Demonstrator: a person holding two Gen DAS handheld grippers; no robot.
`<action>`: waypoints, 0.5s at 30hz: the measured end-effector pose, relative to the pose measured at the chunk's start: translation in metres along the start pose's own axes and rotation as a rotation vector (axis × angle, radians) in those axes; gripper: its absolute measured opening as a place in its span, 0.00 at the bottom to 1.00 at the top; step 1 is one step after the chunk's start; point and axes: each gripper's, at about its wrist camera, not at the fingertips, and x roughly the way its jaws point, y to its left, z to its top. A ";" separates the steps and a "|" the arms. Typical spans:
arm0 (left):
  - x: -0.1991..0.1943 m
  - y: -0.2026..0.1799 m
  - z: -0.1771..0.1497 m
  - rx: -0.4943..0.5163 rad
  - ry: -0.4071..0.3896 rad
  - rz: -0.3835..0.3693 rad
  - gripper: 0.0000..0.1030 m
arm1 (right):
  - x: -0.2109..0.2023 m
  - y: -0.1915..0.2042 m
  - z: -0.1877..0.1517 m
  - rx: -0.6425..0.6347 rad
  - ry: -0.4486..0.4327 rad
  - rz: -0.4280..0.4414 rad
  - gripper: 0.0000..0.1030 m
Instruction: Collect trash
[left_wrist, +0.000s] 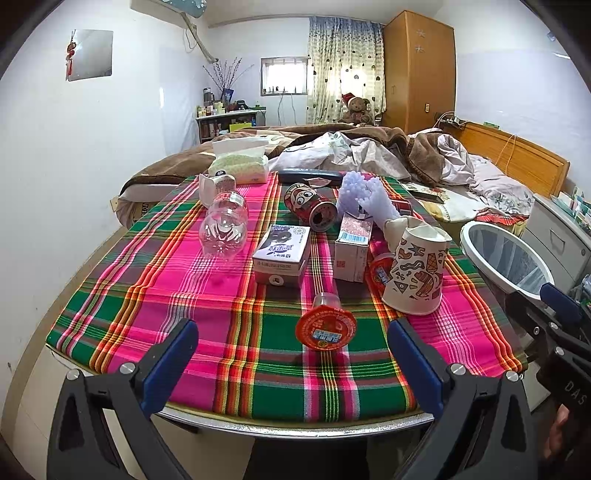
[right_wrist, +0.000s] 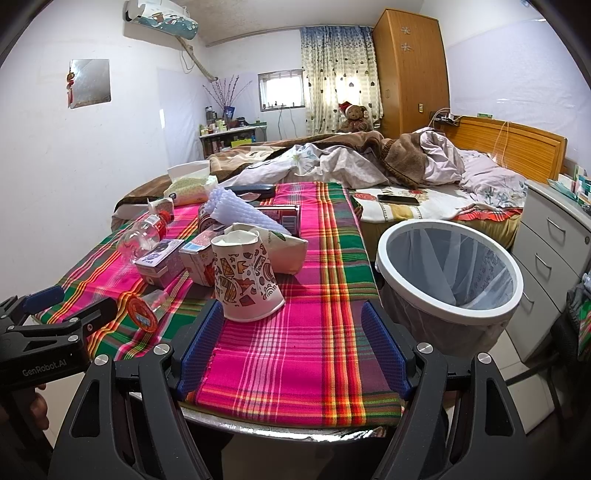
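Trash lies on a plaid-covered table (left_wrist: 221, 314): a small bottle with a red foil lid (left_wrist: 325, 326), a patterned paper cup (left_wrist: 415, 269) upside down, two small cartons (left_wrist: 282, 256), a clear plastic bottle (left_wrist: 223, 225), a red can (left_wrist: 312, 206) and white foam netting (left_wrist: 364, 195). My left gripper (left_wrist: 293, 354) is open above the near table edge, just short of the foil-lid bottle. My right gripper (right_wrist: 293, 347) is open over the cloth, with the paper cup (right_wrist: 245, 278) just ahead of its left finger. A white-rimmed bin (right_wrist: 448, 271) with a liner stands off the table's right edge.
A tissue pack (left_wrist: 240, 162) and a dark case (left_wrist: 310, 175) lie at the table's far end. An unmade bed (right_wrist: 369, 162) lies behind the table, with a phone (right_wrist: 399, 200) on it. A grey drawer unit (right_wrist: 554, 251) stands at the right.
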 end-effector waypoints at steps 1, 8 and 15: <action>0.000 0.000 0.000 -0.001 0.001 0.000 1.00 | 0.000 0.000 0.000 0.001 0.000 0.001 0.76; 0.000 0.000 0.000 -0.001 0.000 0.000 1.00 | 0.000 0.000 0.001 0.000 0.000 -0.001 0.76; 0.002 0.001 0.000 -0.001 0.008 -0.001 1.00 | 0.000 0.000 0.000 0.000 -0.001 0.001 0.76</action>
